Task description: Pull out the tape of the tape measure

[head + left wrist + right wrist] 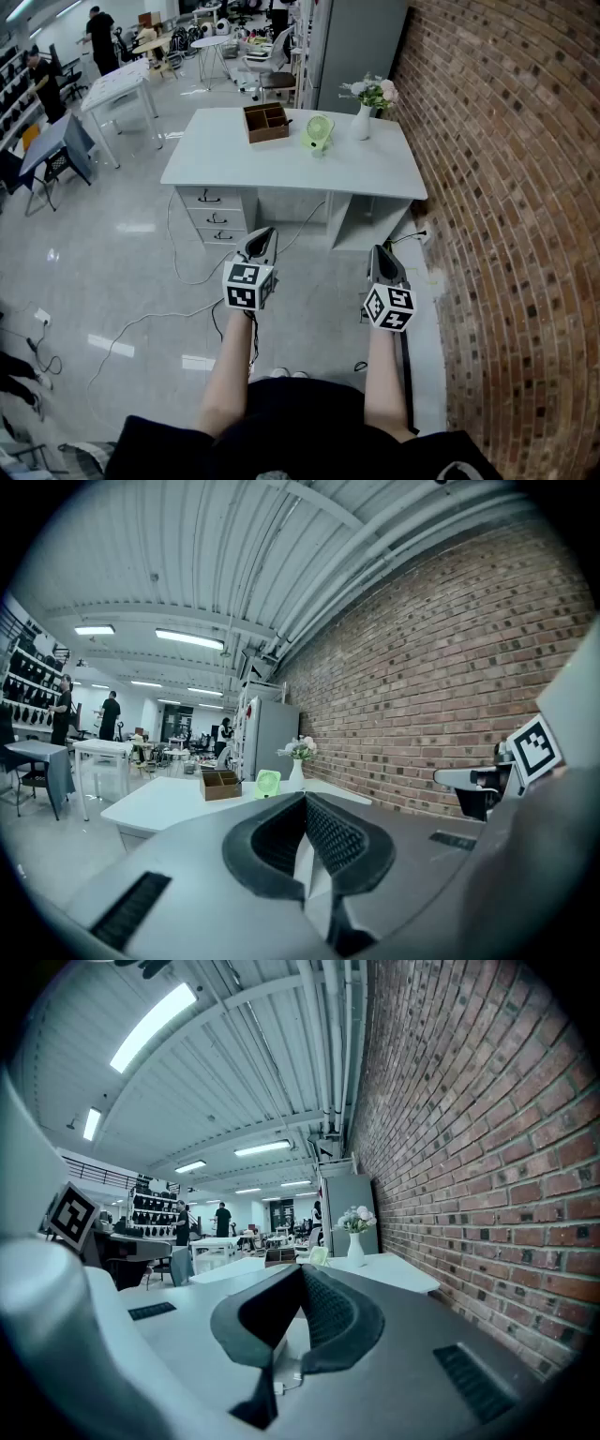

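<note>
A pale green, rounded tape measure [319, 131] stands on the white desk [281, 164] near its far edge, between a wooden box and a vase. It also shows small in the left gripper view [268, 783] and the right gripper view [319, 1255]. Both grippers hang in the air well short of the desk, over the floor. My left gripper [265, 232] [305, 799] is shut with nothing in its jaws. My right gripper [380, 249] [302, 1269] is likewise shut and empty. Both point toward the desk.
A brown wooden box [266, 122] and a white vase with flowers [364, 120] stand beside the tape measure. A brick wall [506, 187] runs along the right. Drawers [216, 211] sit under the desk, cables [141, 323] cross the floor, and other tables and people are at the far left.
</note>
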Tool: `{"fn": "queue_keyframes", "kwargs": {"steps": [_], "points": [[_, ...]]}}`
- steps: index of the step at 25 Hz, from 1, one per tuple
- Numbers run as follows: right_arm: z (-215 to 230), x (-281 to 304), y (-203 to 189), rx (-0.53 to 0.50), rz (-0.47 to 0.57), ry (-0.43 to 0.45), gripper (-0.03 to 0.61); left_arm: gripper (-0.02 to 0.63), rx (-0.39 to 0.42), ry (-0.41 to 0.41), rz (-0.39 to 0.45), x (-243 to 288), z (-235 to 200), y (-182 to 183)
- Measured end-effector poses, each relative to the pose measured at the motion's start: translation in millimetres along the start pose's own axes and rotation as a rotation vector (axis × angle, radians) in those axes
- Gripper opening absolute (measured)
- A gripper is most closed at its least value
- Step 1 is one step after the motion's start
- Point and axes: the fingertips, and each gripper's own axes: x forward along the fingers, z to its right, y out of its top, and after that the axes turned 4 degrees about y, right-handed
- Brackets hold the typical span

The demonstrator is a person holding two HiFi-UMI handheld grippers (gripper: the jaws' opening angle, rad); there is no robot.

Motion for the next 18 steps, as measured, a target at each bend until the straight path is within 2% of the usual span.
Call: {"fn": "queue_keyframes", "kwargs": {"steps": [13, 18], "points": [[-8.7, 11.8, -4.8, -0.006, -0.017, 0.017, -0.002, 0.021, -0.018, -0.002, -0.028, 8.2, -8.0, -12.0], [-9.5, 14.4, -4.8, 0.034, 0.006, 0.014, 0.000, 0.021, -0.011, -0.014, -0.046, 9.6, -9.3, -19.7]]}}
